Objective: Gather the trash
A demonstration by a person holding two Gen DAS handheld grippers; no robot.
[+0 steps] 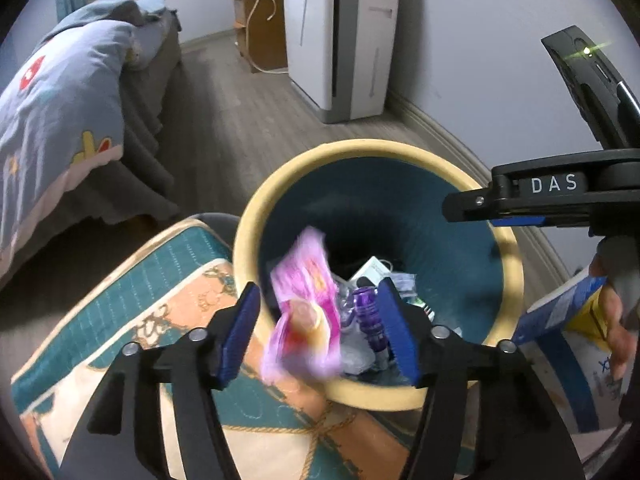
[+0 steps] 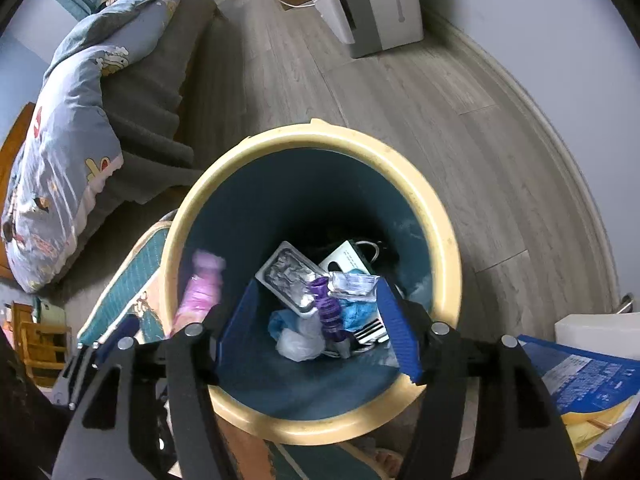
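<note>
Room: grey wood-look floor (image 2: 420,92) along a pale wall, where a yellow-rimmed bin (image 2: 404,168) with a dark teal inside stands close beside a patterned cushion (image 1: 120,320); both grippers hang over its mouth, so what they let go lands inside.

Left fingers: the blue pads (image 1: 240,332) of the left gripper (image 1: 320,332) stand spread and press on nothing, so the grip is released.

Pink wrapper: a motion-blurred pink wrapper (image 1: 304,312) sits between those pads but apart from them, over the near left part of the rim; judged to be falling free, and close enough to the edge that it could catch there.

Right fingers: the right gripper (image 2: 316,328) is also spread wide and bare, with only the bin's contents showing through the gap.

Contents: a purple ribbed tube (image 2: 328,312), a silver blister tray (image 2: 288,276), crumpled clear plastic (image 2: 298,342) and blue scraps lie on the bottom, so collecting is well under way.

Beside the bin: a blue and yellow packet (image 2: 588,380) lies on the floor to the right, possibly the next thing to gather.

Farther out: a bed with a blue cartoon quilt (image 1: 60,92) fills the left, and a white appliance (image 1: 340,40) stands against the far wall.
</note>
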